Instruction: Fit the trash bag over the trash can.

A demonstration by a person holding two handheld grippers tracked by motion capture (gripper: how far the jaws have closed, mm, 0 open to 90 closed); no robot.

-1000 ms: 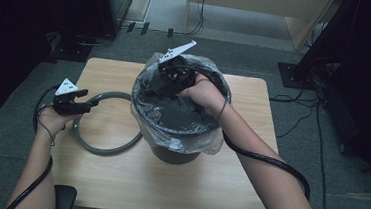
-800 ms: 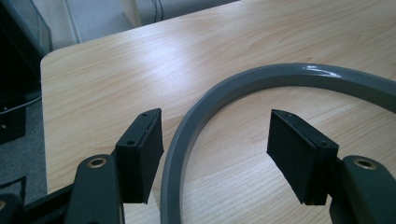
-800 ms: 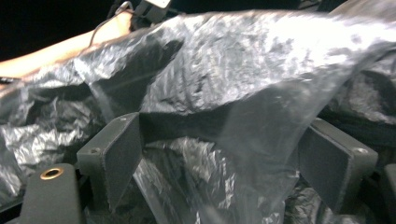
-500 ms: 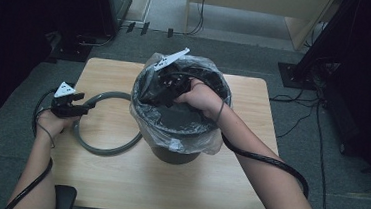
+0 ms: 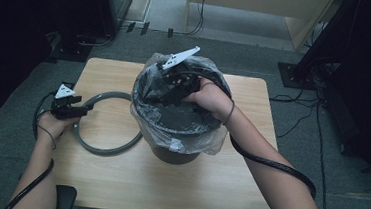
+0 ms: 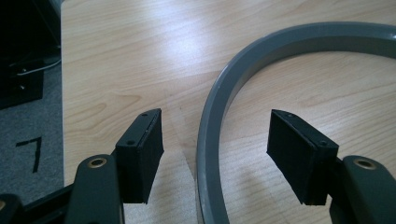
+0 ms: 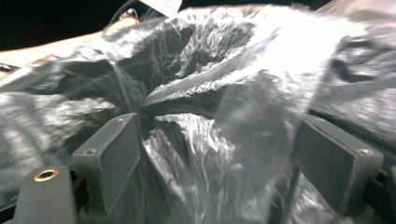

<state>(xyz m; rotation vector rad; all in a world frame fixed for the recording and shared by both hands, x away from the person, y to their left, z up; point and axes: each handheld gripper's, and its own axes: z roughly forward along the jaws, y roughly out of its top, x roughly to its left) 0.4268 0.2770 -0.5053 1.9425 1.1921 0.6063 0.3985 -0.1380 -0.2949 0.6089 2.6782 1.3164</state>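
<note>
Left gripper (image 6: 215,154) hovers wide open, empty, straddling the near-left arc of the grey ring (image 6: 212,116) lying flat on the table (image 6: 121,56), left of the bin (image 5: 177,151), rim running straight between its pads.

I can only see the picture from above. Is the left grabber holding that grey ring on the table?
Observer: No. In the left gripper view, the left gripper is open, with the grey ring passing between its jaws, untouched.
Operator: What is the other grabber doing in the bin?
Observer: The right gripper view shows the right gripper open too, with a bunch of the clear plastic bag sitting between its jaws.
Operator: Is anything inside the bag?
Observer: Up close I see crinkled plastic and nothing else I can make out; much of it is blurred.
</note>
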